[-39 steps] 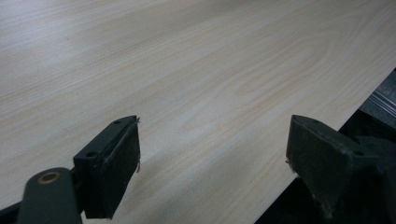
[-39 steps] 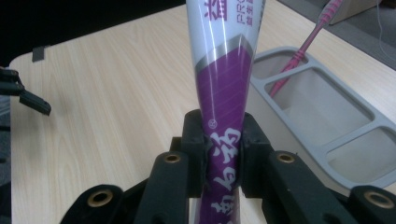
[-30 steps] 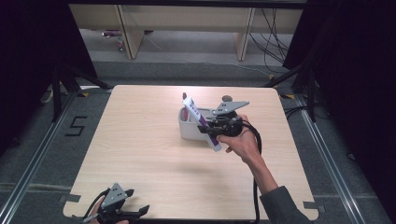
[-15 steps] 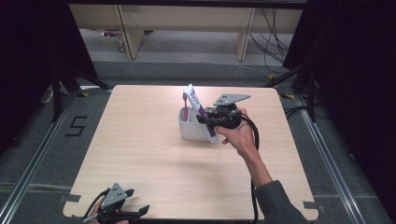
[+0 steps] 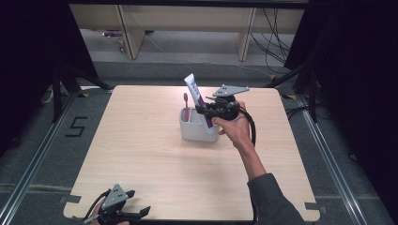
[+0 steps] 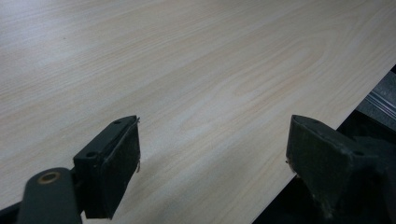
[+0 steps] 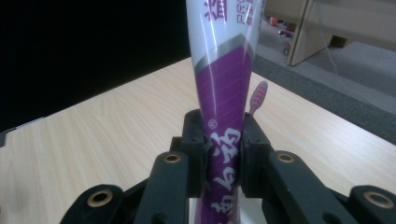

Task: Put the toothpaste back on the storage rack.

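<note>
The right tongs [image 5: 206,110] clamp a purple-and-white toothpaste tube [image 5: 197,97], its lower end inside the white holder [image 5: 198,130] beside a pink toothbrush [image 5: 186,106]. Judging by this, the tube seems nearly placed; release remains. The right gripper view shows the jaws squeezing the tube. The left tongs [image 6: 212,170] gape wide over bare table [image 5: 141,154], well apart from the holder.

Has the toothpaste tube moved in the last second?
Yes. The toothpaste tube, clamped in the right tool, has swung from lying low across the white holder to standing nearly upright in it, beside the toothbrush.
</note>
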Available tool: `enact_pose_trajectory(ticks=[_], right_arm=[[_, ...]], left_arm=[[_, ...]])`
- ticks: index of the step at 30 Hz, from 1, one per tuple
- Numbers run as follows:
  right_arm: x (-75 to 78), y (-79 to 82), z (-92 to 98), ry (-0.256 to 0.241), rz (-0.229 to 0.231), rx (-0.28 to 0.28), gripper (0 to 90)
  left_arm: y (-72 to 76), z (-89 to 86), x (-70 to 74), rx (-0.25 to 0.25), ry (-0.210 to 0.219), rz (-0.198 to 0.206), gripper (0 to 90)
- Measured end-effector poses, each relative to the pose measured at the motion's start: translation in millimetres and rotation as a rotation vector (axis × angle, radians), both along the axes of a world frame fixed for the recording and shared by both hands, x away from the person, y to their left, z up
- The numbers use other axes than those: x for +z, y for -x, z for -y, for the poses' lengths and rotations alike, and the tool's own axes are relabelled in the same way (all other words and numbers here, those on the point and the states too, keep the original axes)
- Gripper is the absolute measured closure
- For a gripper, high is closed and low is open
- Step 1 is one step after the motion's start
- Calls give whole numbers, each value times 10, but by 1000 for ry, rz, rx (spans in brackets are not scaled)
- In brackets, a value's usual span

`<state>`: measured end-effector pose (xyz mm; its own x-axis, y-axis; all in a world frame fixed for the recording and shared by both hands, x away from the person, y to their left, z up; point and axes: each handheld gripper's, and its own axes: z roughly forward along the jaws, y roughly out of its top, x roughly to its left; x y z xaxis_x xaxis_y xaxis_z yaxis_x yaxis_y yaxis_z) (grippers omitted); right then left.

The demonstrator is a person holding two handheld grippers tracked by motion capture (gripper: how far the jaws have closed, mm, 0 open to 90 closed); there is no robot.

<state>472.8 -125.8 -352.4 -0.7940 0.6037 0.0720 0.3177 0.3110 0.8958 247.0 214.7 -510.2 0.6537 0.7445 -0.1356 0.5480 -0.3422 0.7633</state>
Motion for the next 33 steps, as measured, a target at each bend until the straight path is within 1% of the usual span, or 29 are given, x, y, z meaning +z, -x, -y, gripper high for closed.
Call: enact_pose_trajectory(ticks=[2, 3, 4, 5, 6, 7, 8, 9, 10, 11, 12, 13, 14, 15, 16, 17, 18, 19, 20, 21, 22, 23, 24, 26, 27, 28, 31, 32, 33], right_arm=[[9, -25, 0, 0, 15, -13, 764], [8, -24, -16, -13, 1, -26, 764], [12, -53, -10, -5, 13, -16, 764], [15, -58, -19, -12, 6, -22, 764], [15, -78, -24, -16, 24, -29, 764], [19, -87, -25, -24, 5, -22, 764], [20, -98, -27, -30, 8, -35, 764], [23, -114, -22, -27, 18, -32, 764], [23, -127, -29, -38, 5, -32, 764], [25, -144, -28, -29, 28, -45, 764], [31, -150, -31, -33, 9, -47, 764], [29, -175, -31, -37, 24, -43, 764], [32, -185, -36, -34, 25, -58, 764], [31, -196, -44, -45, 12, -54, 764], [32, -206, -47, -45, 4, -66, 764], [30, -231, -49, -49, 14, -57, 764], [24, -250, -56, -49, 18, -66, 764], [24, -256, -60, -57, 6, -69, 764], [21, -278, -58, -42, 27, -71, 764], [20, -279, -66, -46, 16, -77, 764], [10, -307, -68, -50, 24, -73, 764], [9, -307, -75, -54, 13, -87, 764], [-6, -329, -76, -59, 17, -81, 764], [-33, -358, -81, -60, 17, -90, 764], [-41, -371, -81, -58, 27, -95, 764], [-63, -394, -86, -55, 32, -93, 764], [-98, -433, -102, -68, 27, -95, 764], [-105, -438, -102, -62, 24, -112, 764], [-114, -442, -111, -76, 19, -116, 764]], left_arm=[[0, -1, 4, 1, 3, 2, 170], [0, -1, 5, 0, 3, 2, 170], [1, -1, 5, 0, 4, 2, 170], [0, -1, 3, -2, 6, 2, 170], [0, -1, 4, -1, 6, 3, 170], [-1, -1, 5, 0, 5, 3, 170], [0, -2, 6, 0, 5, 3, 170], [0, -1, 6, -1, 5, 2, 170], [0, -1, 6, -2, 5, 2, 170], [1, 0, 5, -1, 5, 1, 170], [1, 1, 6, -1, 6, 1, 170], [5, 26, -6, 18, 34, 5, 170], [-2, 8, 0, 7, 8, 6, 170], [-2, 9, 0, 8, 10, 7, 170], [-1, 8, 2, 8, 10, 6, 170], [6, 21, 2, 14, 32, 3, 170], [7, 21, 2, 13, 33, 3, 170], [8, 21, 3, 13, 34, 2, 170], [8, 21, 3, 13, 35, 2, 170], [8, 21, 3, 15, 34, 3, 170], [9, 22, 3, 14, 37, 2, 170], [9, 22, 4, 14, 37, 2, 170], [9, 22, 4, 14, 38, 2, 170], [12, 20, 6, 16, 37, 1, 170], [8, -3, 16, -1, 14, 0, 170], [8, -3, 17, -1, 14, 0, 170], [9, -6, 20, -4, 14, 2, 170], [14, 4, 17, 6, 26, 3, 170], [18, 16, 13, 18, 42, 4, 170]])
